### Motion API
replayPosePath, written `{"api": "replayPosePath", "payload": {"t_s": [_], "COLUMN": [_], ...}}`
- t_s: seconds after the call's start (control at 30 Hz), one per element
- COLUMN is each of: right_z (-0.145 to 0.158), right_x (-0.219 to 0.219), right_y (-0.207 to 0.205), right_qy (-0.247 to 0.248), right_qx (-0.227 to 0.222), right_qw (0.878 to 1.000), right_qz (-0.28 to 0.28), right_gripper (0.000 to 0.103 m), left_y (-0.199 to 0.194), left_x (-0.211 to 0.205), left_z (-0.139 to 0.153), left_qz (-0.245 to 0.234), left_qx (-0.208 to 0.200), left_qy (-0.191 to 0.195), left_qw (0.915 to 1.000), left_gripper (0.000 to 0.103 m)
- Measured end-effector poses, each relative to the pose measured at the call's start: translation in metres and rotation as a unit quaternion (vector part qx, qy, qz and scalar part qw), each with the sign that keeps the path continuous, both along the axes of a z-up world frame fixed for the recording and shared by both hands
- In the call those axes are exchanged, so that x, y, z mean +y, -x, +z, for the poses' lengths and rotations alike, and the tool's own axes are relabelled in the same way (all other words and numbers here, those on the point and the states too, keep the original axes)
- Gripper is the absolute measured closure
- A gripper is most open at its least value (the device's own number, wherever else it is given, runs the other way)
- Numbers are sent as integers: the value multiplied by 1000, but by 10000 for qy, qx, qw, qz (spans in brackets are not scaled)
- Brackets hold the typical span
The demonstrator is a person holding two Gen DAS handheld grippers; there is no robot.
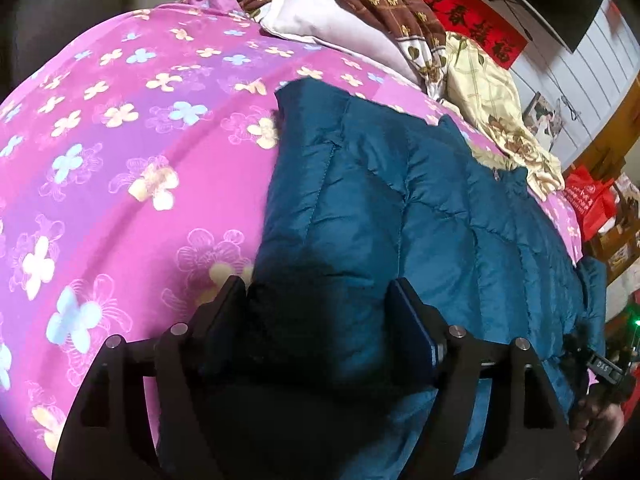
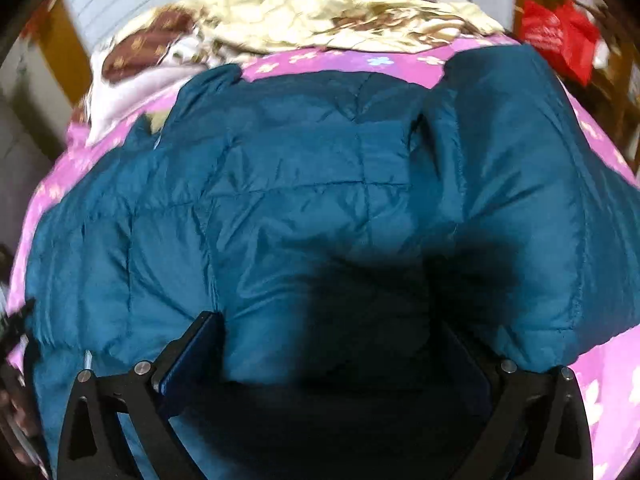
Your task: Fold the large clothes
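Observation:
A teal quilted puffer jacket (image 1: 420,208) lies spread on a pink flowered bedspread (image 1: 120,140). My left gripper (image 1: 320,312) has its jaws apart around a thick fold at the jacket's left edge; the fabric fills the gap between the fingers. The jacket also fills the right wrist view (image 2: 300,184), with a sleeve or flap folded over at its right (image 2: 520,184). My right gripper (image 2: 332,344) has its jaws wide apart with a bulge of jacket between them, in shadow. The right gripper's body shows at the lower right edge of the left wrist view (image 1: 600,368).
Pillows and crumpled brown and cream bedding (image 1: 400,32) lie at the head of the bed. A red banner (image 1: 472,16) hangs on the wall. A red bag (image 2: 556,36) and shelves stand beside the bed on the right.

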State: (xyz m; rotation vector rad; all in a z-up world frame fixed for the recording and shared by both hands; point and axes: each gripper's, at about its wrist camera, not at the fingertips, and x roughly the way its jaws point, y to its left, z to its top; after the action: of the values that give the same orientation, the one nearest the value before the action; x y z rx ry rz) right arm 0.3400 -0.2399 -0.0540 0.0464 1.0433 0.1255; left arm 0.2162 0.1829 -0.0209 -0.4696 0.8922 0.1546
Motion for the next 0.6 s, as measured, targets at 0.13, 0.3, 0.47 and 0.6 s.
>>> {"api": "replayPosePath", "payload": {"t_s": [0.13, 0.3, 0.47, 0.6], "right_z": [37, 56, -5, -5], "right_x": [19, 73, 64, 67], "right_y": [9, -3, -33, -35], "right_qy": [319, 295, 77, 256], "right_qx": [-583, -1194, -428, -353], "right_qw": [9977, 9916, 9989, 9988], "right_qz": [-133, 408, 154, 242], "right_gripper": [1, 0, 0, 0], "left_y": [1, -6, -9, -4], "left_x": [3, -4, -11, -6], "left_z": [6, -9, -12, -5], "left_qz": [78, -71, -157, -80], "left_qx": [-94, 102, 142, 110], "left_qy": [-155, -307, -514, -391], "left_qw": [9998, 9995, 9985, 9991], "left_gripper": [28, 20, 14, 15]}}
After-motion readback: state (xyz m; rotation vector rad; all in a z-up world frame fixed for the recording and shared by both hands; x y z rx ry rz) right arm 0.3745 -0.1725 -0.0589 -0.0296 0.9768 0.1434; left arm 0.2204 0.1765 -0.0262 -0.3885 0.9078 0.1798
